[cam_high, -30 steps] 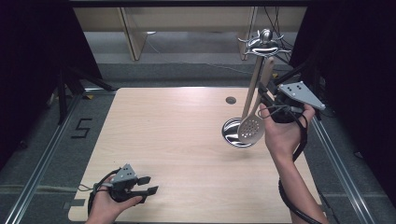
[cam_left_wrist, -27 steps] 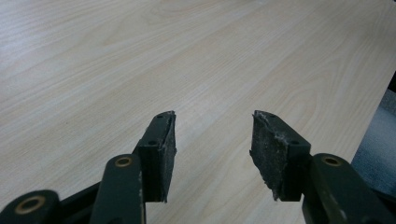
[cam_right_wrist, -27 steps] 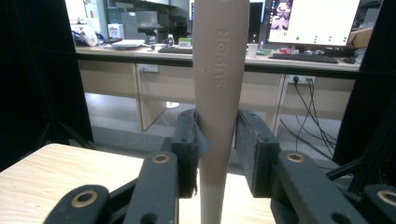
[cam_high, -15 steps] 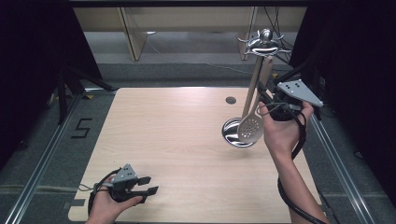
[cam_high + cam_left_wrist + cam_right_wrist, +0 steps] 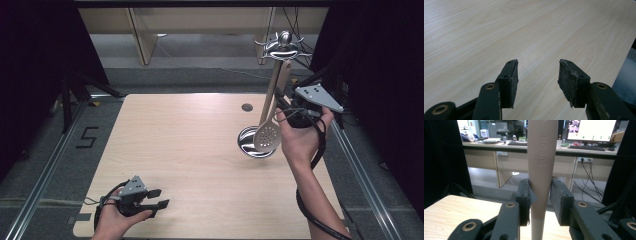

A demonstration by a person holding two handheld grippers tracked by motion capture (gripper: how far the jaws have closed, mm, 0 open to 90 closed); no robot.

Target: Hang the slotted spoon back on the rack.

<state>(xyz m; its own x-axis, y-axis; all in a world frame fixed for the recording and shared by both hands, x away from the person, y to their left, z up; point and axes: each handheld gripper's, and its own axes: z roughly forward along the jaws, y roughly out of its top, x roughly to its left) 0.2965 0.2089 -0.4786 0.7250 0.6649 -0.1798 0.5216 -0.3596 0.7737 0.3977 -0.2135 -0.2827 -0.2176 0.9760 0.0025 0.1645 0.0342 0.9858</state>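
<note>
Beige slotted spoon (image 5: 268, 131) hanging upright from the metal rack (image 5: 283, 46) at the far right of the table, perforated head low, just over the round shiny base (image 5: 251, 144) of the rack. Handle (image 5: 539, 170) with raised letters SUPOR, standing between the two black jaws in the right gripper view. Right gripper (image 5: 285, 102) clenched on this handle: left pad pressed on it, right pad touching or very near, hard to say exactly. Held up at the right edge of the table, grey three-cornered plate on top, black cable trailing down along the forearm.

Left gripper (image 5: 156, 198) released, jaws apart with nothing between, resting low near the front left corner, well apart from the spoon. Worn pads (image 5: 567, 80) over bare wood in the left gripper view.

Table (image 5: 170, 150) of pale wood with fine grain, a small dark round hole (image 5: 247, 107) near the far edge. Grey floor around, metal rails at both sides, a mark "5" (image 5: 86, 138) on the floor at the left. Black curtains left and right. Behind, long light desks (image 5: 499, 147) with a monitor (image 5: 590, 128), a keyboard, small things, cables hanging down to wall sockets.
</note>
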